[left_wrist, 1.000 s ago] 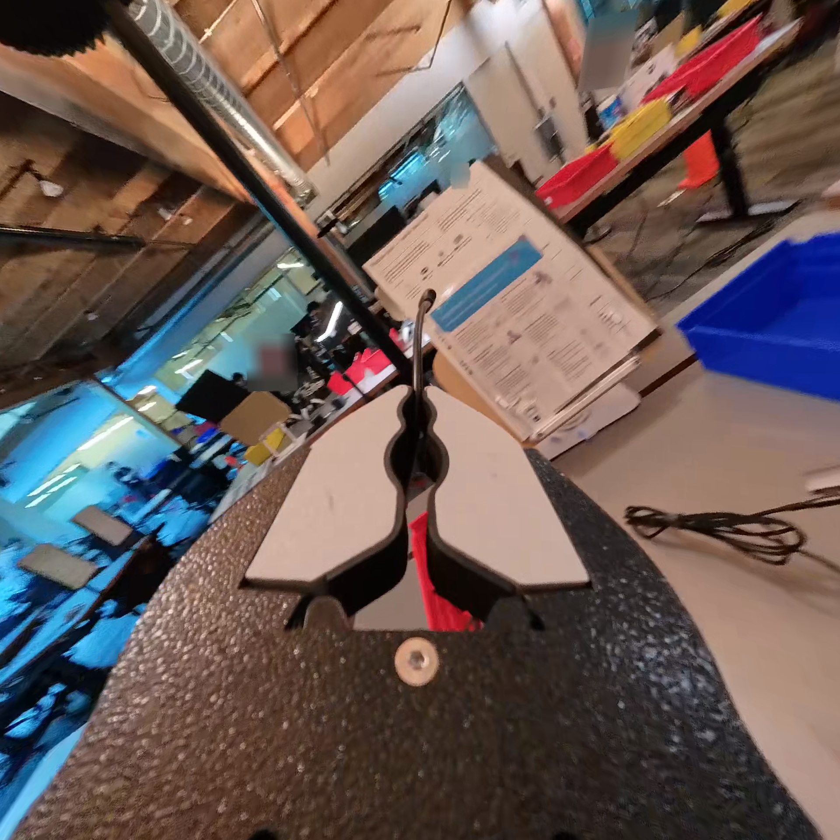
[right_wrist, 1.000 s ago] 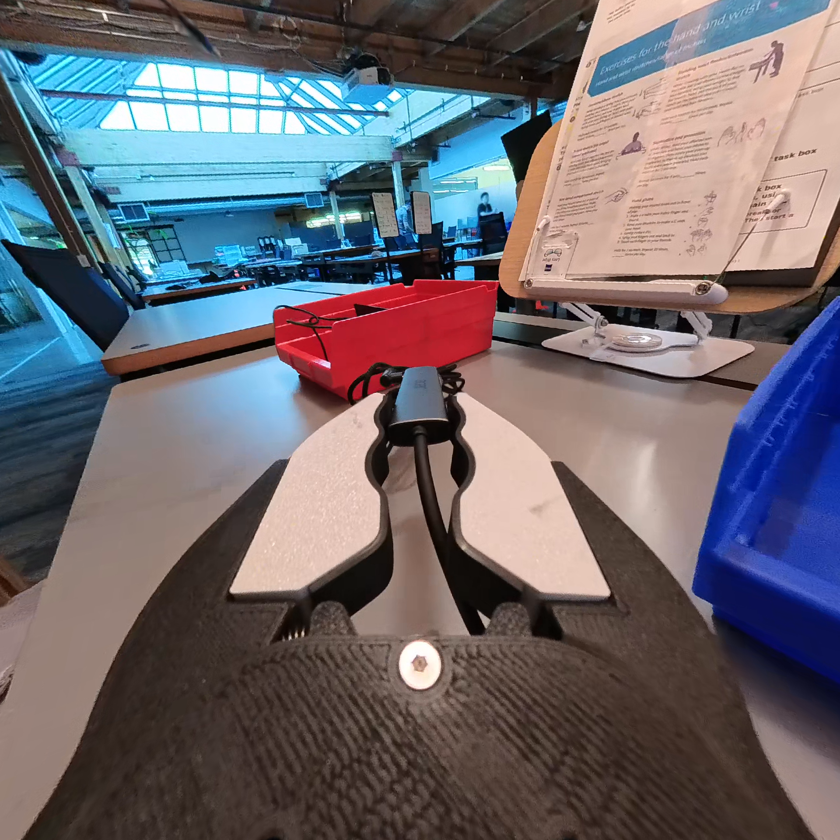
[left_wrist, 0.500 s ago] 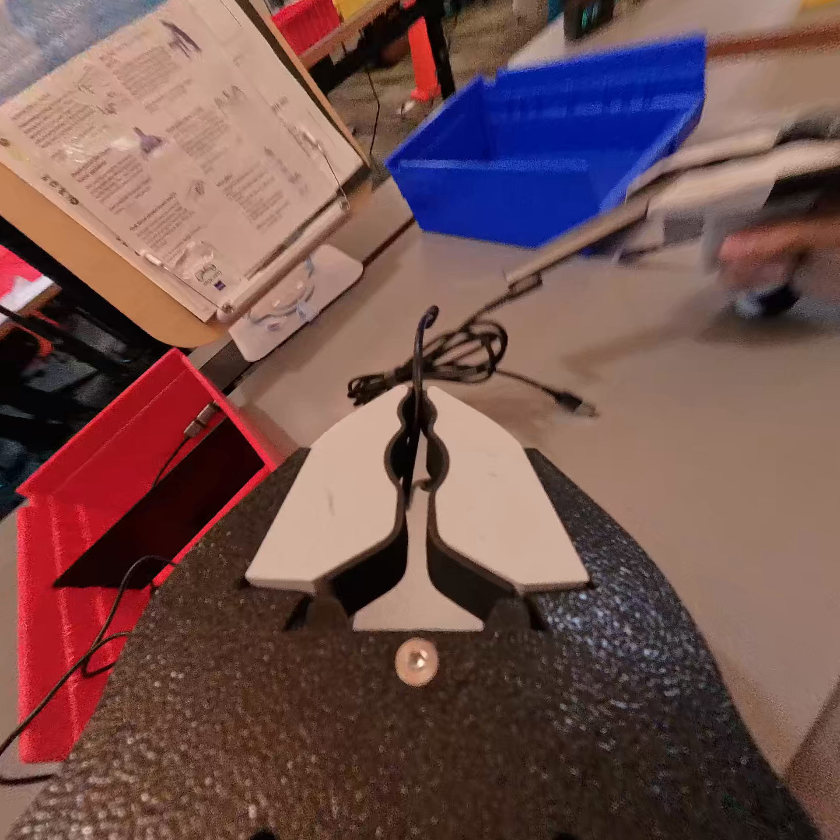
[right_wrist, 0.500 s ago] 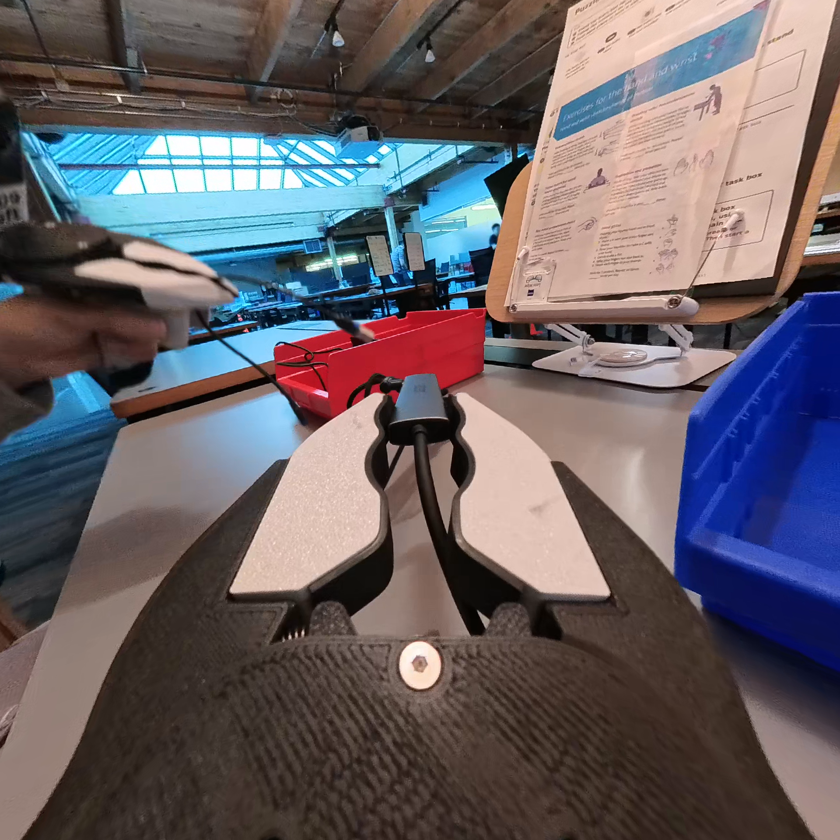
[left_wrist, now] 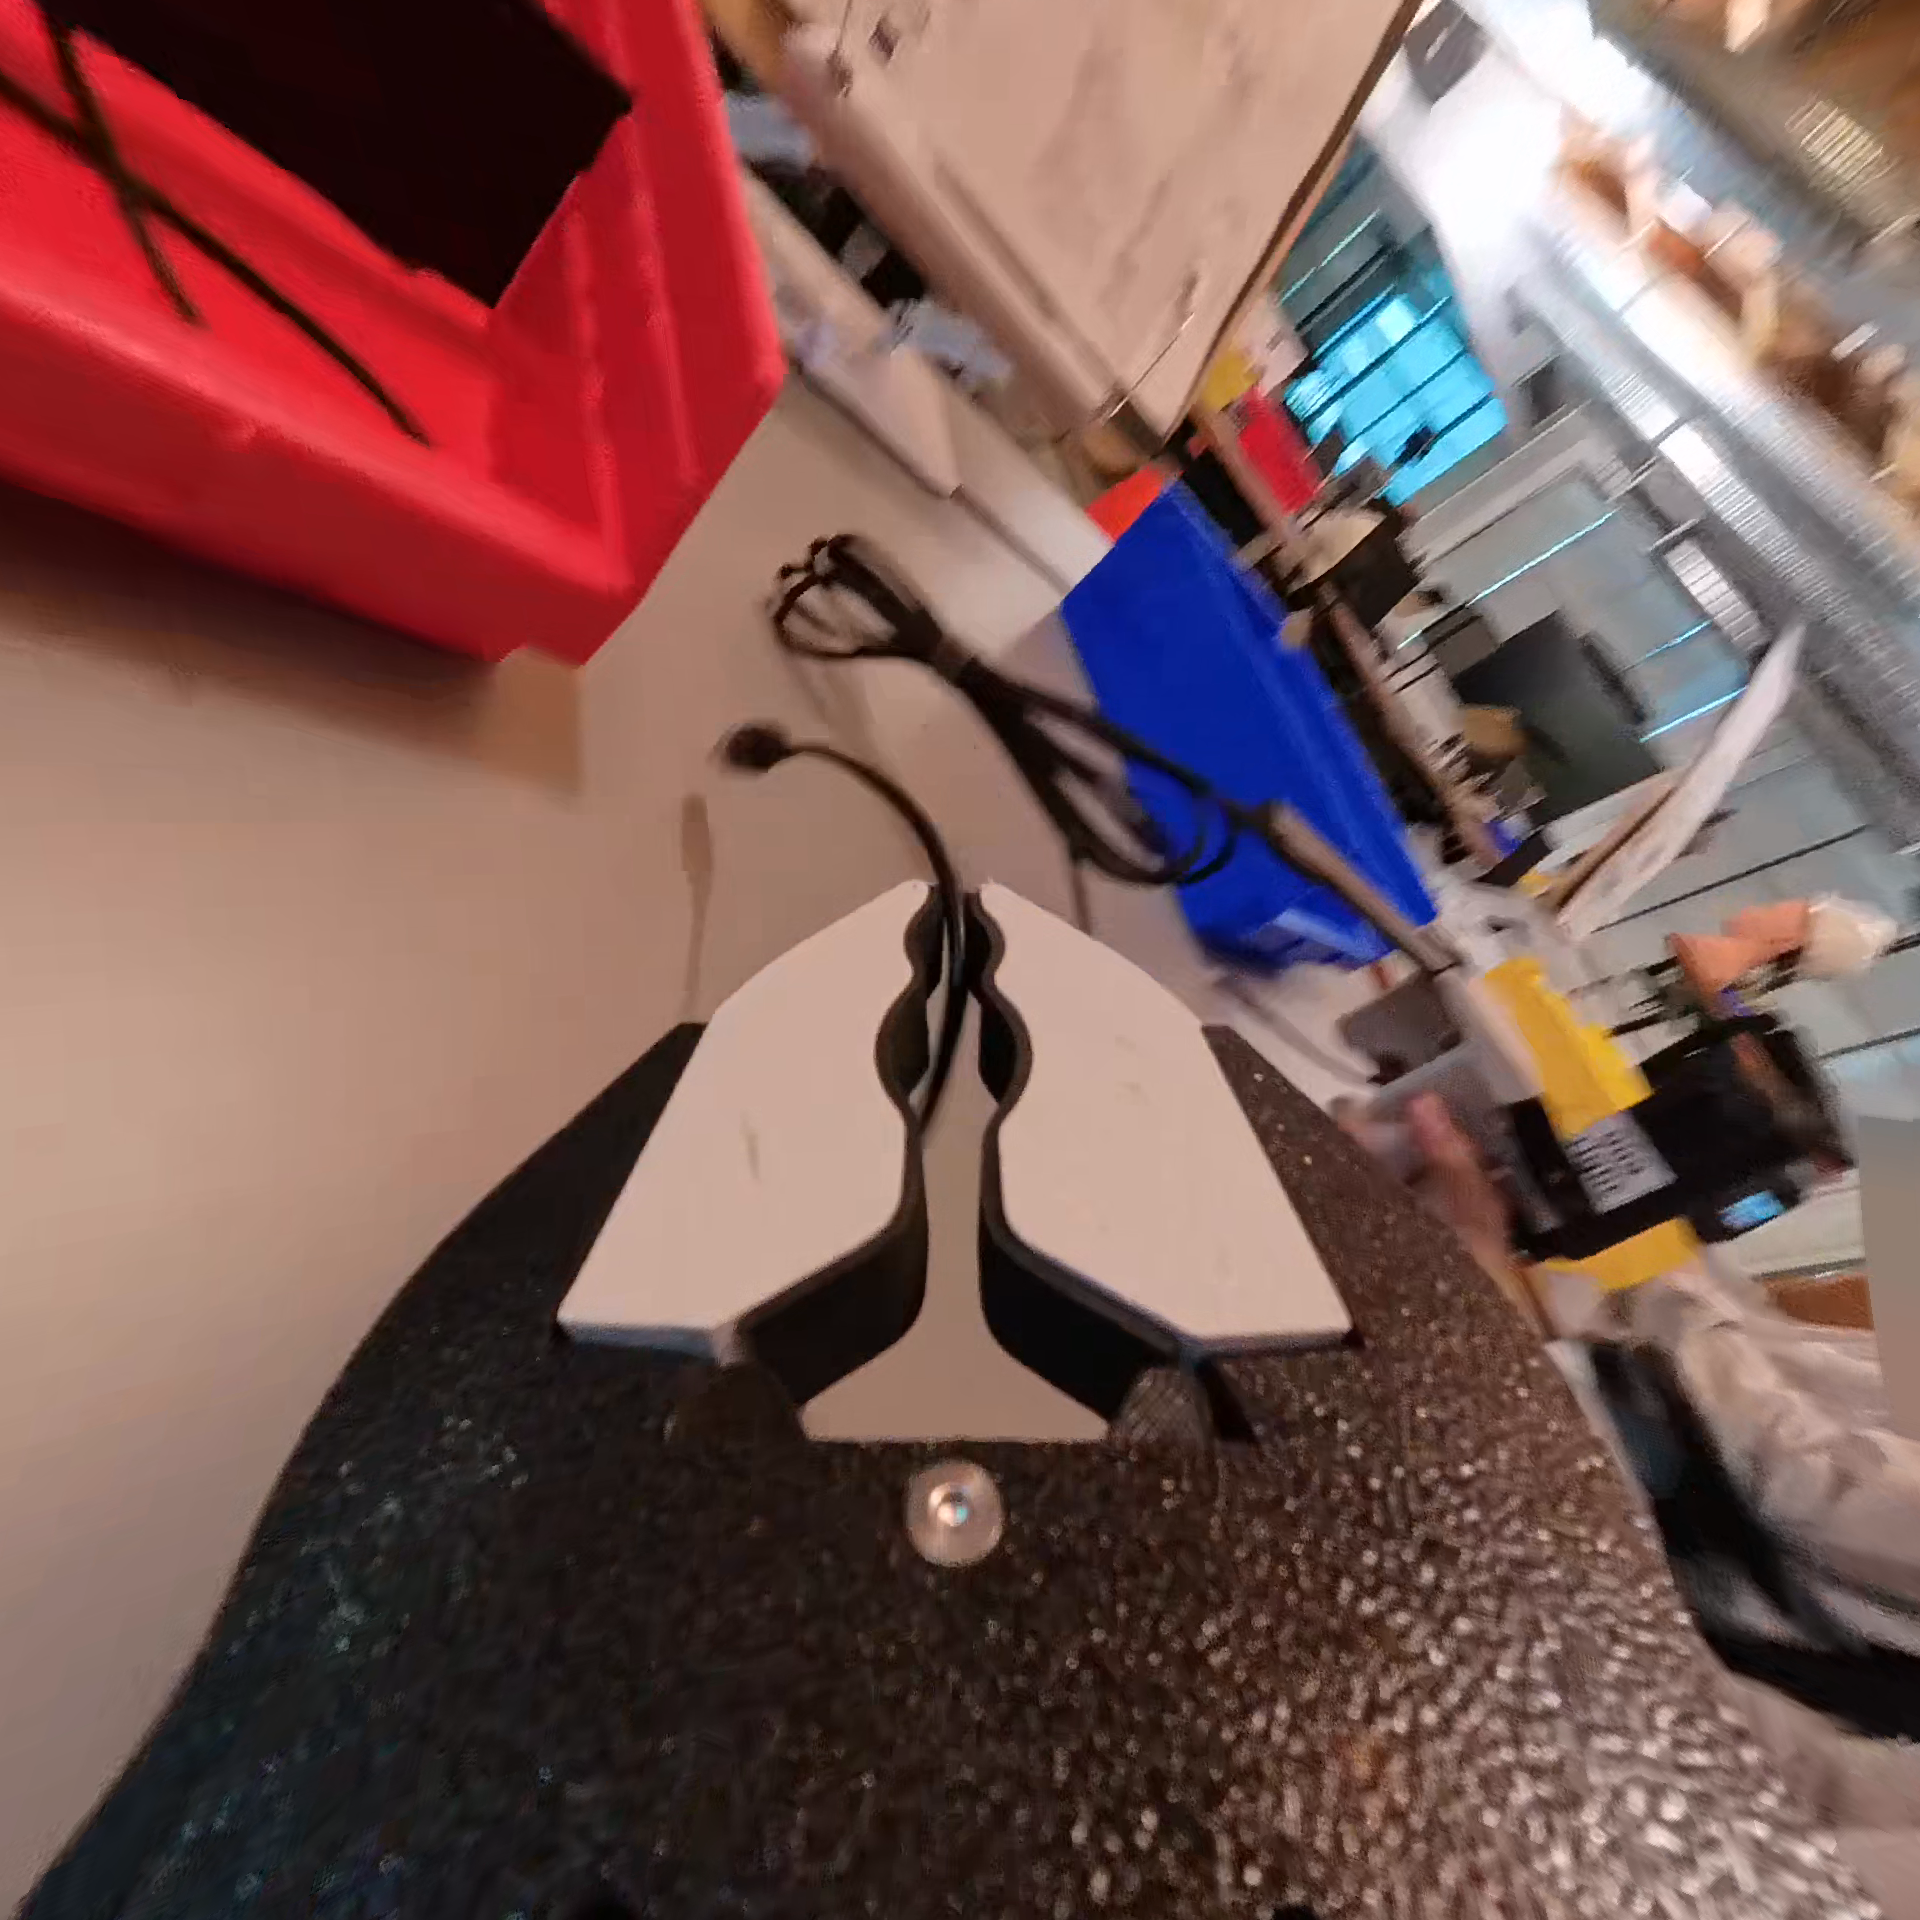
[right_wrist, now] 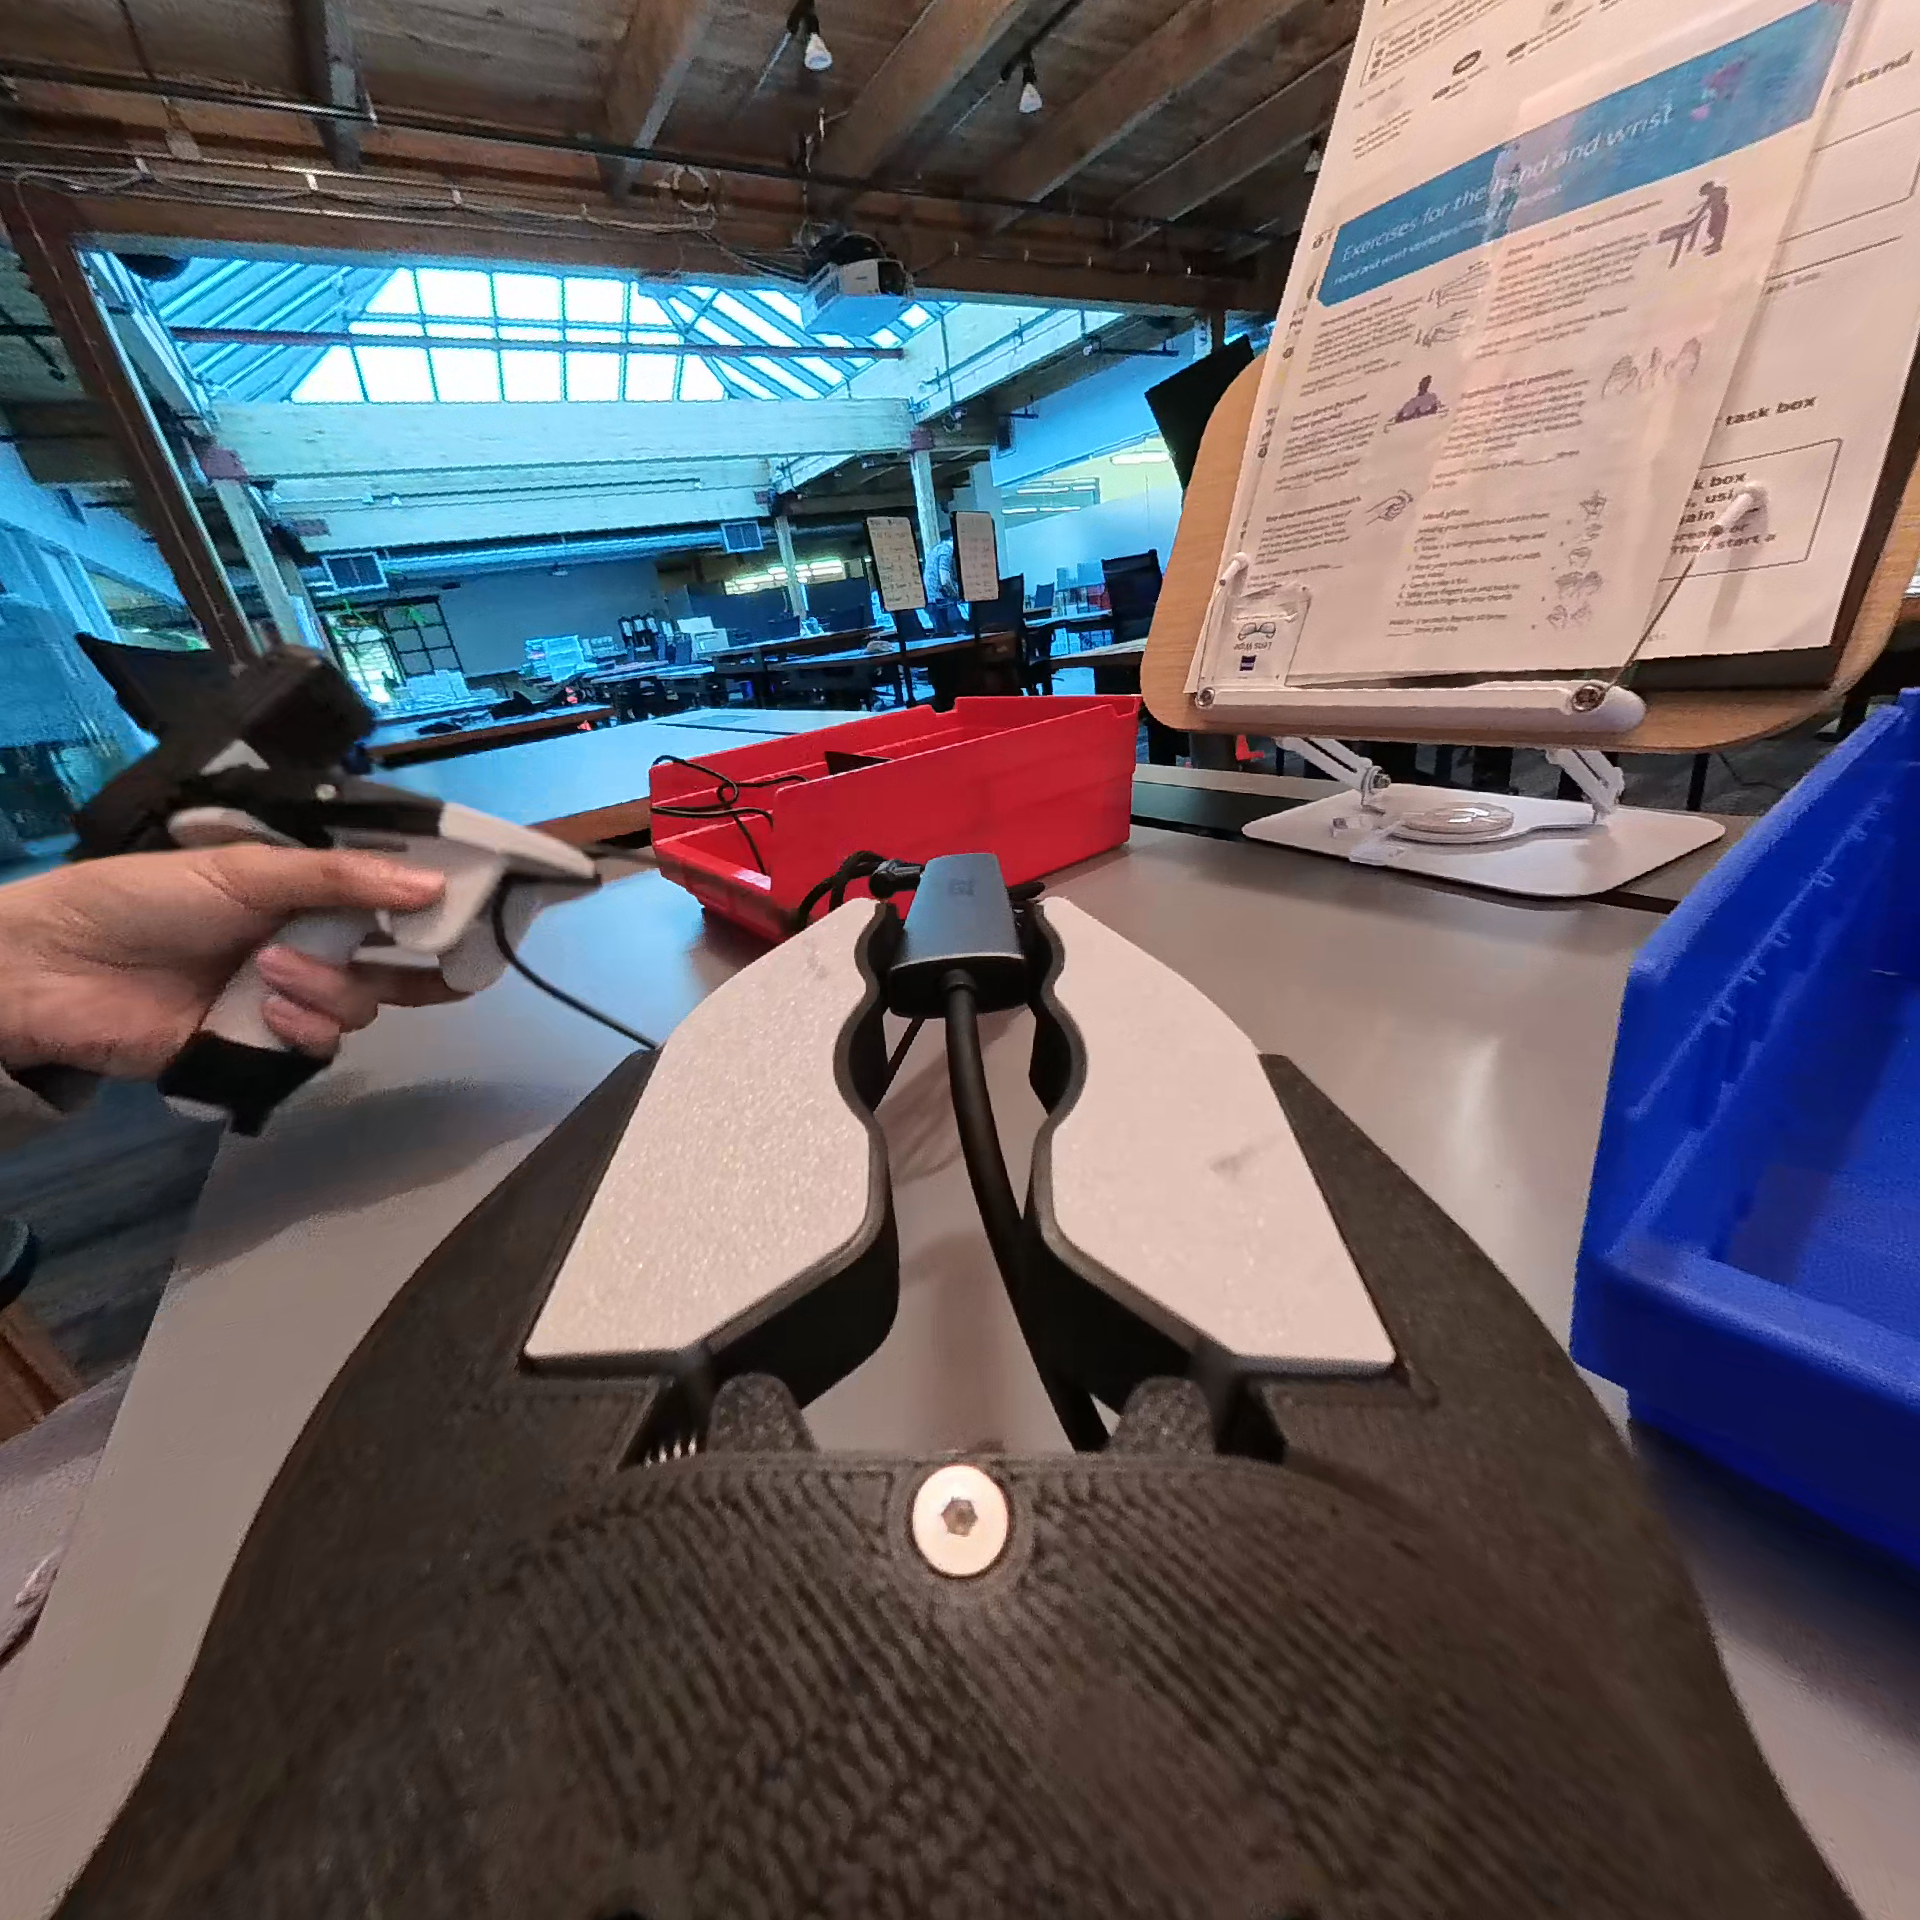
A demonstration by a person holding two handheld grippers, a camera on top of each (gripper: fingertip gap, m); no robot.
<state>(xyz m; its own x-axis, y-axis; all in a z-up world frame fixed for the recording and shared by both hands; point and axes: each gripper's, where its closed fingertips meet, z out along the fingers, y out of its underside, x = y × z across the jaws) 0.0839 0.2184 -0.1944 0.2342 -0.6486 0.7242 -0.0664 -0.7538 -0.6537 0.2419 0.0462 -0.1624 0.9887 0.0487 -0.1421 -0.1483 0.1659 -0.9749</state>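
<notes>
A: What sits between the right gripper's (right_wrist: 958,914) fingers?
B: A dark grey adapter (right_wrist: 956,935), clamped at the tips; its thick black lead (right_wrist: 982,1153) runs back down the gap between the fingers.

A: And the left gripper (left_wrist: 954,894)?
B: Its fingers are pinched shut on a thin black cable (left_wrist: 940,997). The cable's plug end (left_wrist: 750,748) curls forward and to the left past the tips, above the grey table (left_wrist: 260,987).

A: What lies ahead of those tips?
B: One bundled black cord (left_wrist: 935,665) on the table just beyond them. Farther left is one red bin (left_wrist: 582,416); to the right, one blue bin (left_wrist: 1205,686).

A: From the right wrist view?
B: A hand (right_wrist: 156,956) holds the left gripper to the left of the fingers. Beyond the tips stands the red bin (right_wrist: 935,790) with cords draped over its edge, and at right a paper-laden document stand (right_wrist: 1507,717) and the blue bin (right_wrist: 1766,1195)
</notes>
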